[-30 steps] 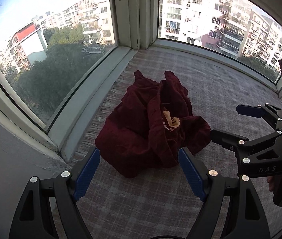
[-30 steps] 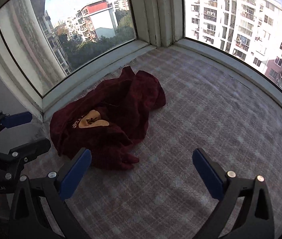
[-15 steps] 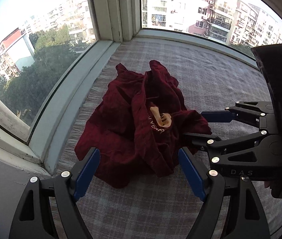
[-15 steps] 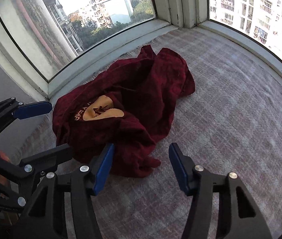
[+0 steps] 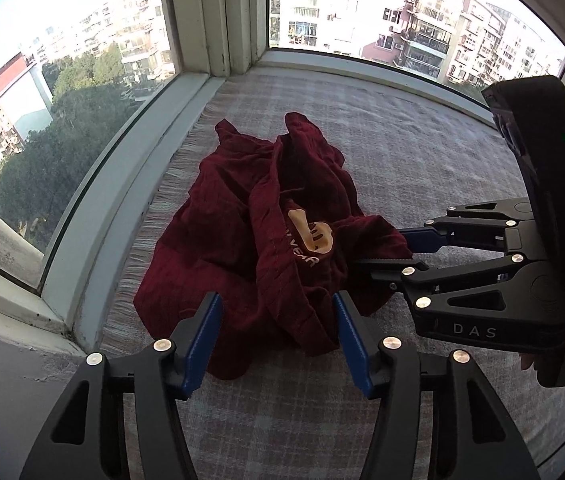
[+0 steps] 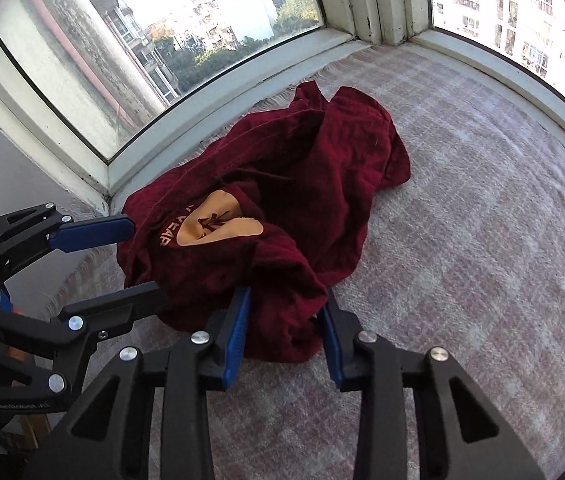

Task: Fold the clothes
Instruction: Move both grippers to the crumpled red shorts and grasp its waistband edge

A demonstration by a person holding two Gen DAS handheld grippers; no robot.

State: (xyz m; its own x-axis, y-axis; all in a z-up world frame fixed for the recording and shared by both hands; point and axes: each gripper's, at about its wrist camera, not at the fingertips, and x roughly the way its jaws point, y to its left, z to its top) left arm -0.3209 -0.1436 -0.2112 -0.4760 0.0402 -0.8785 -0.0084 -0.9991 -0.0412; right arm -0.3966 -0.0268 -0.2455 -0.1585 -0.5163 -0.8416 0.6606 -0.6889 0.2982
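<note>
A crumpled dark red shirt (image 5: 258, 236) with a tan logo and white lettering lies on a grey checked rug, in the corner by the windows; it also shows in the right wrist view (image 6: 282, 200). My left gripper (image 5: 276, 332) is open, its blue pads on either side of the shirt's near edge. My right gripper (image 6: 284, 328) is open but narrowed, its pads around a bunched fold at the shirt's near side. Each gripper shows in the other's view: the right (image 5: 410, 248) at the shirt's right edge, the left (image 6: 130, 260) at its left edge.
The rug (image 5: 422, 152) covers a bay window ledge. White window frames (image 5: 218, 20) and glass close it in on the far and left sides. The rug's fringed edge (image 5: 150, 216) runs along the left sill. A grey wall (image 5: 10, 392) lies near left.
Both grippers have moved forward onto the shirt. Both sets of jaws have narrowed, the right most, and they now sit around cloth at the shirt's near edge.
</note>
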